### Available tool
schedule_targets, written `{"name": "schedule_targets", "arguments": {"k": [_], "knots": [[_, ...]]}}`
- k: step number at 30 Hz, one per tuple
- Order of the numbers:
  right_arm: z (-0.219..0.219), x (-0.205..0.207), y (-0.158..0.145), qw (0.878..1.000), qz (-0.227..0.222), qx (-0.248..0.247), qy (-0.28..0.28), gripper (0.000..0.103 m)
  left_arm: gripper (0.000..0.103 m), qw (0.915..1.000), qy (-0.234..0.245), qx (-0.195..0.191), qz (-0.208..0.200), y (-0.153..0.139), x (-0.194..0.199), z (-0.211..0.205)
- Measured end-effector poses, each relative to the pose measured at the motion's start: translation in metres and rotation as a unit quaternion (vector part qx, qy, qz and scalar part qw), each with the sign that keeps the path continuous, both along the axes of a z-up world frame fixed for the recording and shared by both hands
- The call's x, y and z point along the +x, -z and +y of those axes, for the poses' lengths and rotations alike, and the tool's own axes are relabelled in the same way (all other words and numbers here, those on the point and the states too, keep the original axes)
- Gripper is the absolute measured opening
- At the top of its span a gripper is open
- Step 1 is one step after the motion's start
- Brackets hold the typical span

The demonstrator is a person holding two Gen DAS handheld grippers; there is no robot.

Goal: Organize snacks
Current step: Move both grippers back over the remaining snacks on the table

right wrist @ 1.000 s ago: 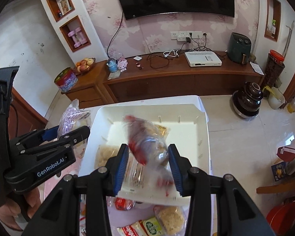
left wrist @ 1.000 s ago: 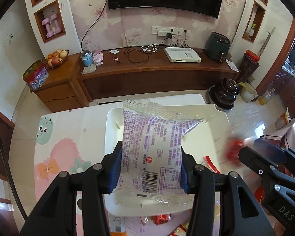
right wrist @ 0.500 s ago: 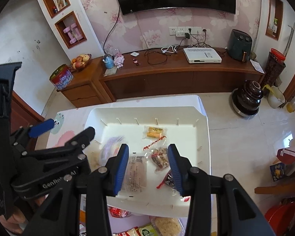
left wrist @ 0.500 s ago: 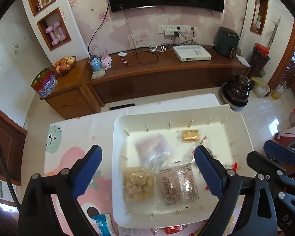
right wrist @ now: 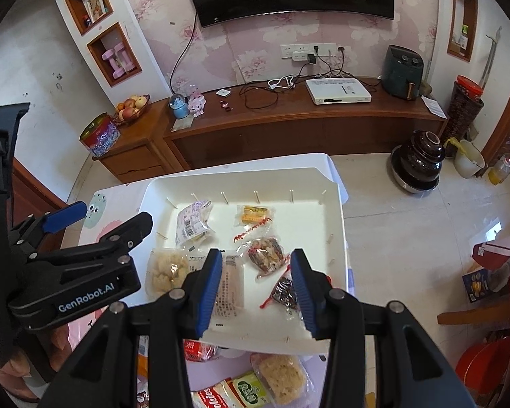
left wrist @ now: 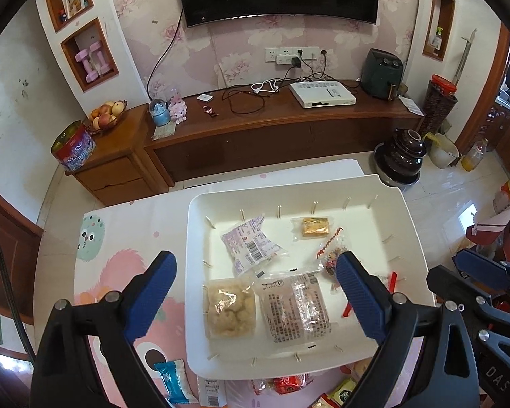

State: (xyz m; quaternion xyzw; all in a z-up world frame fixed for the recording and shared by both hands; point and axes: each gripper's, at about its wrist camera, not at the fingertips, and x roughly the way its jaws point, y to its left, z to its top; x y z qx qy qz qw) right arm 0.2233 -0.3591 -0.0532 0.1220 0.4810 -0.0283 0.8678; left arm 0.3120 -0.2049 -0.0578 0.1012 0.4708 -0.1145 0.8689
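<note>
With its jaws just sprung wide and empty, the left gripper [left wrist: 255,292] hung above the shallow white plastic tray [left wrist: 414,238], where the purple-printed snack packet [left wrist: 250,246] lay flat. The right gripper [right wrist: 255,284] stood part open, gripping nothing. Next pick was best taken from the loose packets on the desk [left wrist: 119,224], pinching mid-wrapper, not a slippery sealed edge.

Both hand-held grippers [left wrist: 256,292] [right wrist: 255,284] — empty, apart
</note>
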Motion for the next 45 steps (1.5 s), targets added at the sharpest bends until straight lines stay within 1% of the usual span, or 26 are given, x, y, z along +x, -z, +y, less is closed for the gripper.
{"name": "schedule_targets", "arguments": {"k": [7, 16, 22, 28, 33, 37, 42, 45], "knots": [[0.002, -0.016, -0.004, 1.0, -0.002, 0.002, 0.011, 0.042, 0.094, 1.0, 0.0, 0.002, -0.004, -0.005, -0.013, 0.006], [0.012, -0.038, -0.009, 1.0, -0.007, 0.0, 0.017, 0.042, 0.094, 0.9999, 0.009, 0.001, -0.009, -0.013, -0.042, 0.023], [0.022, -0.062, -0.009, 1.0, -0.005, -0.001, 0.024, 0.042, 0.094, 0.9995, 0.029, -0.006, -0.012, -0.017, -0.068, 0.032], [0.023, -0.096, 0.0, 0.999, 0.006, 0.006, 0.04, 0.042, 0.094, 0.9975, 0.067, -0.021, -0.008, -0.013, -0.101, 0.037], [0.019, -0.132, 0.016, 0.997, 0.023, 0.021, 0.068, 0.042, 0.094, 0.9939, 0.109, -0.02, 0.002, 0.001, -0.128, 0.03], [0.013, -0.16, 0.033, 0.994, 0.04, 0.031, 0.093, 0.042, 0.094, 0.9886, 0.149, -0.013, 0.016, 0.018, -0.152, 0.024], [0.008, -0.194, 0.065, 0.987, 0.073, 0.047, 0.132, 0.042, 0.094, 0.9796, 0.196, 0.005, 0.045, 0.054, -0.179, 0.016], [0.006, -0.211, 0.089, 0.982, 0.099, 0.058, 0.153, 0.042, 0.094, 0.9728, 0.217, 0.023, 0.077, 0.084, -0.191, 0.011]]}}
